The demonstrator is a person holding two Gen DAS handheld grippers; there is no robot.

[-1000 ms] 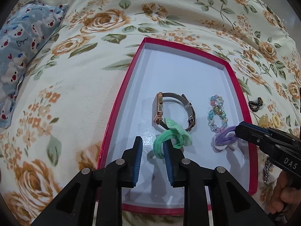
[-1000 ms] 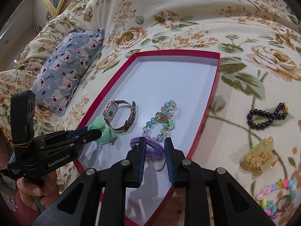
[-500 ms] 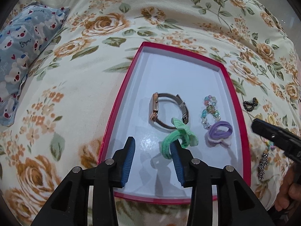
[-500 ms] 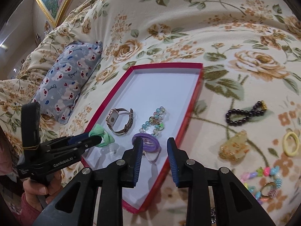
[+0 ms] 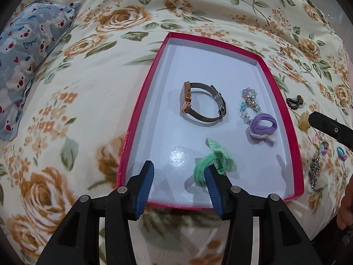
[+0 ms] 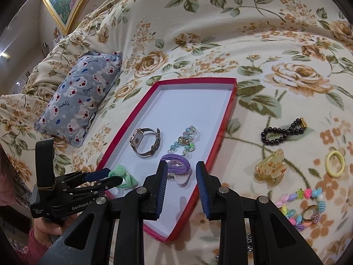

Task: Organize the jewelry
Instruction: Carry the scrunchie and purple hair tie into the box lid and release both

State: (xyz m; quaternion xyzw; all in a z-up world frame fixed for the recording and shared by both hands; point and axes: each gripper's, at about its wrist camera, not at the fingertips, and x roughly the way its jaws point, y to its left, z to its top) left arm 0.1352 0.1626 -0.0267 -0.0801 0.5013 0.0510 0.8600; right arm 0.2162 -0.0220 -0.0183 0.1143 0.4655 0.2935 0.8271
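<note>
- Red-rimmed tray (image 5: 141,101) holds watch (image 5: 203,105), purple scrunchie (image 5: 263,127).
- Left claw (image 5: 178,185) spread wide; green scrunchie (image 5: 213,163) touches one finger.
- Right claw (image 6: 179,188) open, empty.

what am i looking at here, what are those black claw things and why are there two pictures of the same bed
The black claws are two hand-held grippers, one in each of a person's hands, not a robot. Each carries a wide-angle camera looking along its blue-padded jaws, hence two pictures: one from the left gripper, one from the right gripper. On a floral blanket lies a red tray holding a watch, a bead bracelet, a purple hair tie and a green hair tie. Both grippers are open, holding nothing; the green tie touches the left one's pad. A black bracelet, hair clip and yellow ring wait outside the tray.
</note>
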